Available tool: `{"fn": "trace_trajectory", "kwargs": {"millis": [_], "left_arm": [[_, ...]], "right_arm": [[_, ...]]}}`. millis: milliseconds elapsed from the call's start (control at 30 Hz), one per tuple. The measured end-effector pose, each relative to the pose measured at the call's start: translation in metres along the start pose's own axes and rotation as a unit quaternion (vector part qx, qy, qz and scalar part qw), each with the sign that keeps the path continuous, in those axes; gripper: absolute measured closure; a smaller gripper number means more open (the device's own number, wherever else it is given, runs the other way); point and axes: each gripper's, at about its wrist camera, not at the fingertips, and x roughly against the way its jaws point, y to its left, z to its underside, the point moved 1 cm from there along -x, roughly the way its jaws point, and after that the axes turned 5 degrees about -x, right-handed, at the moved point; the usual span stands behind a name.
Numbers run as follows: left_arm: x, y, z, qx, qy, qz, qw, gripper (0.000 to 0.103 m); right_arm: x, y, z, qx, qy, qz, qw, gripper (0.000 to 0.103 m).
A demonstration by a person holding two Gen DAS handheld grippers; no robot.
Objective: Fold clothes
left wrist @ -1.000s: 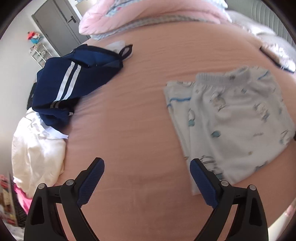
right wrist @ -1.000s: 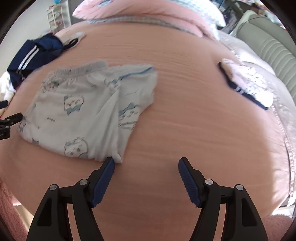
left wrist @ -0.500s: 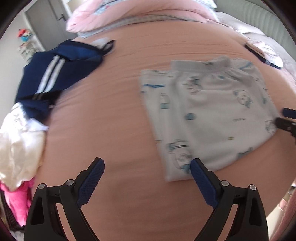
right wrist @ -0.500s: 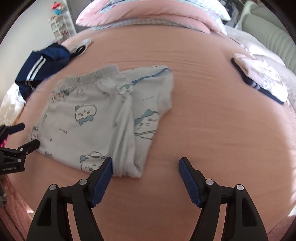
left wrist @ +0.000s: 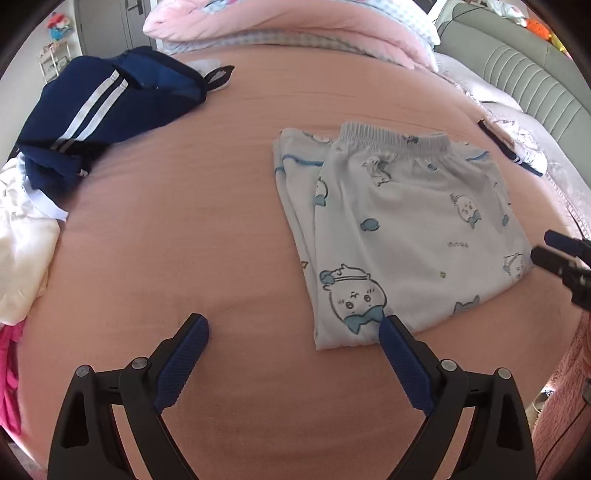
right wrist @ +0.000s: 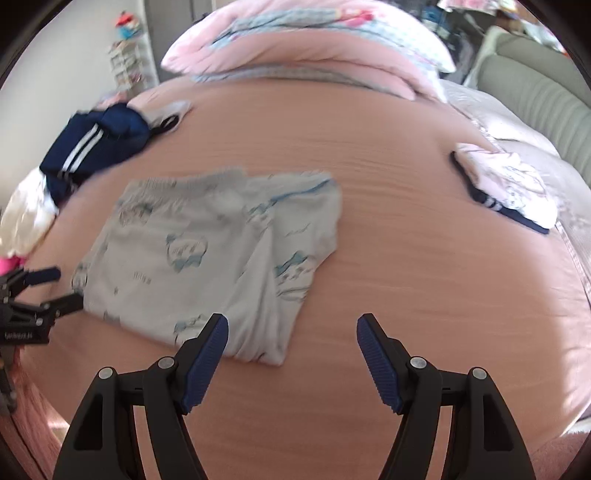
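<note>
White pyjama trousers [left wrist: 399,229] with a blue cartoon print lie folded flat on the pink bed sheet [left wrist: 184,221], grey waistband at the far side. My left gripper [left wrist: 291,328] is open just above the sheet; its right finger is at the near left corner of the trousers. My right gripper [right wrist: 291,328] is open too, its left finger over the near right corner of the trousers [right wrist: 221,258]. Nothing is between either pair of fingers. Each gripper shows in the other's view, the right gripper [left wrist: 557,251] and the left gripper [right wrist: 40,291], at opposite sides of the trousers.
A navy garment with white stripes [left wrist: 99,110] lies crumpled at the far left, on white clothing [left wrist: 22,251]. A folded pale pink piece with navy trim [right wrist: 506,188] sits at the right. Pink bedding [left wrist: 295,22] is piled at the back, a grey-green headboard [left wrist: 517,74] beside it.
Both views have swung so the trousers sit nearer their centres. The left gripper's right finger now reaches the trousers' near corner. The trousers have not moved; both grippers stay open.
</note>
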Motion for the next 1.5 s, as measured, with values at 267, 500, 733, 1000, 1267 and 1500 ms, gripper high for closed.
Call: {"fn": "trace_trajectory", "kwargs": {"millis": [267, 500, 733, 1000, 1267, 1500], "left_arm": [[0.01, 0.012, 0.0, 0.017, -0.004, -0.085, 0.9962, 0.008], [0.013, 0.003, -0.008, 0.013, -0.046, -0.036, 0.9982, 0.008], [-0.002, -0.004, -0.011, 0.027, -0.025, -0.016, 0.9992, 0.008], [-0.007, 0.009, -0.01, 0.043, -0.018, -0.018, 0.9987, 0.008], [-0.005, 0.005, -0.004, 0.043, -0.02, -0.019, 0.9987, 0.008], [-0.001, 0.004, -0.003, 0.04, -0.025, -0.024, 0.9986, 0.008]], "right_arm": [[-0.006, -0.029, 0.005, -0.02, 0.043, 0.086, 0.995, 0.032], [0.014, -0.04, -0.007, -0.073, -0.019, 0.014, 0.997, 0.032], [-0.012, -0.009, 0.005, 0.007, 0.046, -0.008, 0.999, 0.032], [-0.009, -0.023, 0.011, -0.003, 0.042, 0.014, 0.999, 0.031], [0.001, -0.033, 0.002, -0.027, -0.006, 0.02, 0.999, 0.031], [0.003, -0.063, -0.003, -0.087, -0.005, 0.086, 0.992, 0.042]]}}
